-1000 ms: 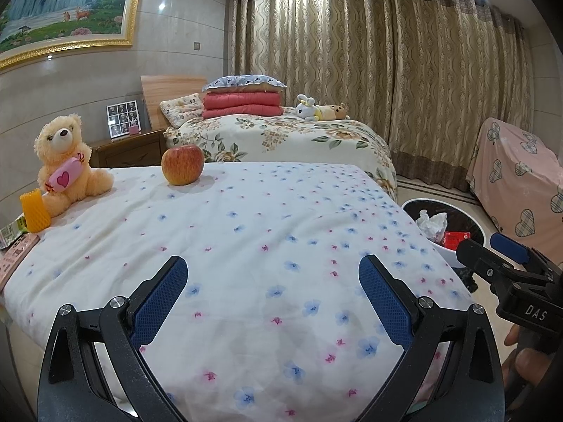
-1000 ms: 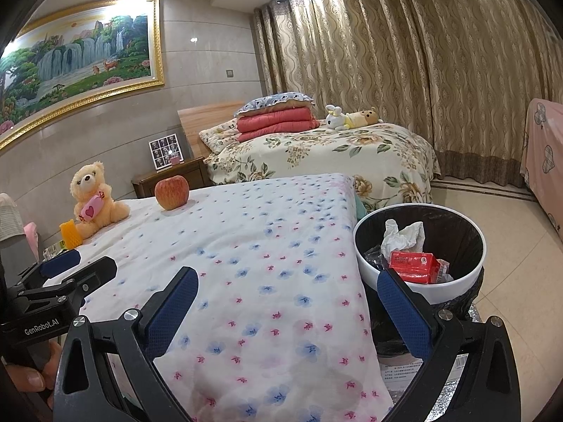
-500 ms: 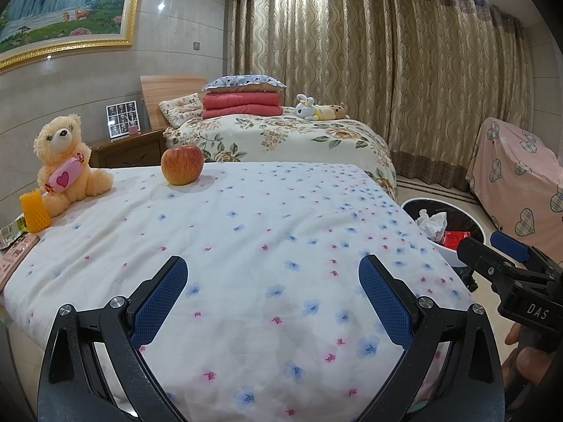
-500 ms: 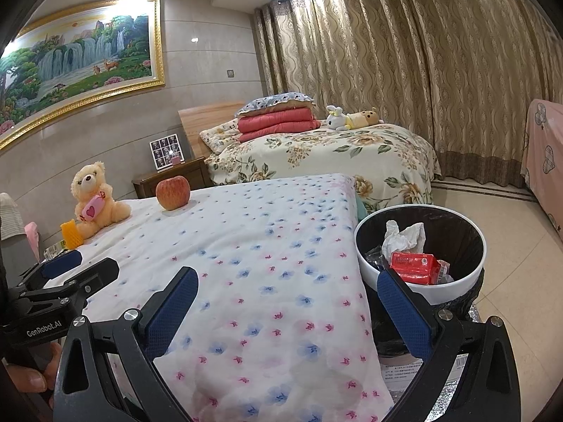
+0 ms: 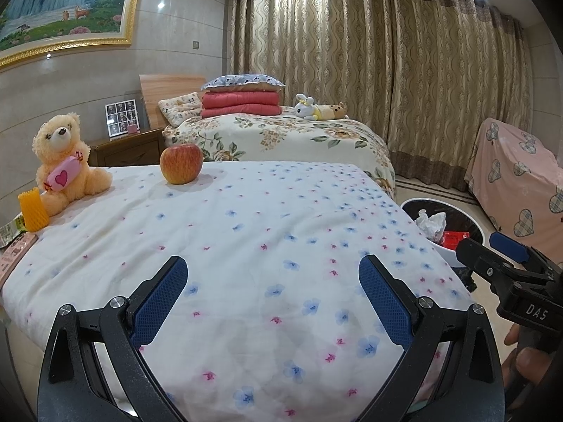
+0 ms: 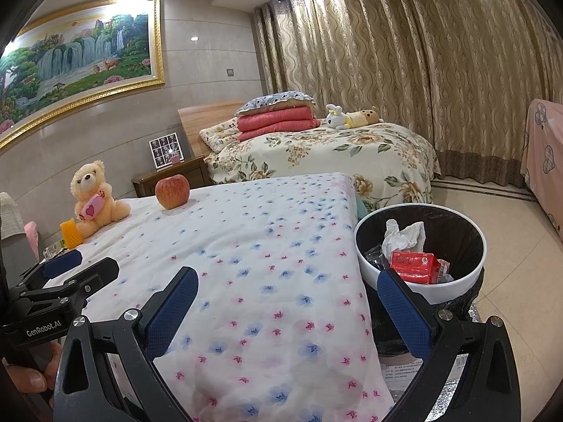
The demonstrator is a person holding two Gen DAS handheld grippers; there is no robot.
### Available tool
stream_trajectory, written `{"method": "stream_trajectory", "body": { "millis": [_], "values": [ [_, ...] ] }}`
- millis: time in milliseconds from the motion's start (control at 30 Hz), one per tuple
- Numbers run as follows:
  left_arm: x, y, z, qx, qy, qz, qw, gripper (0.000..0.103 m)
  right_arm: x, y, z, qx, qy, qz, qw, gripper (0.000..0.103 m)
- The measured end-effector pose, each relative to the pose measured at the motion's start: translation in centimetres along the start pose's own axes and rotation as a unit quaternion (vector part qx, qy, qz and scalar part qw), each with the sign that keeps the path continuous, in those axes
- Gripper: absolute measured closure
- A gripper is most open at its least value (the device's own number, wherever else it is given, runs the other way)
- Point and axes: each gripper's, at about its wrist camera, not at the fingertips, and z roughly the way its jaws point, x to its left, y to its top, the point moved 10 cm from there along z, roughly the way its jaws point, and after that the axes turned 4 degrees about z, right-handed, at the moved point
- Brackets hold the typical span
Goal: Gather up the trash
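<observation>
I am holding the left gripper (image 5: 272, 281) low over the near end of the bed (image 5: 246, 232), jaws released wide, nothing between them. I am holding the right gripper (image 6: 286, 293) at the bed's right edge, jaws likewise released and empty, its right finger overlapping the trash bin (image 6: 420, 288) in view. The bin is standing on the floor just beside the bed; inside it are lying a crumpled white tissue (image 6: 403, 234) and a red carton (image 6: 415, 265), with what may be a dark wrapper under them, too shadowed to tell. On the bed's far end an apple (image 5: 181, 163) is sitting upright, apart from a teddy bear (image 5: 65, 161) at the left corner. An orange foam sleeve (image 5: 33, 211) is standing just beside the bear's foot.
</observation>
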Motion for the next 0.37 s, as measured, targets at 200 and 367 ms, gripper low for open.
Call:
{"method": "stream_trajectory", "body": {
  "millis": [200, 367],
  "values": [
    [0.00, -0.12, 0.03, -0.001, -0.001, -0.001, 1.0000, 0.003, 0.03, -0.18, 0.04, 0.003, -0.001, 0.000, 1.000, 0.001],
    [0.25, -0.21, -0.01, 0.000, -0.003, -0.009, 1.0000, 0.003, 0.13, -0.25, 0.08, 0.004, -0.001, -0.002, 1.000, 0.000]
  ]
}}
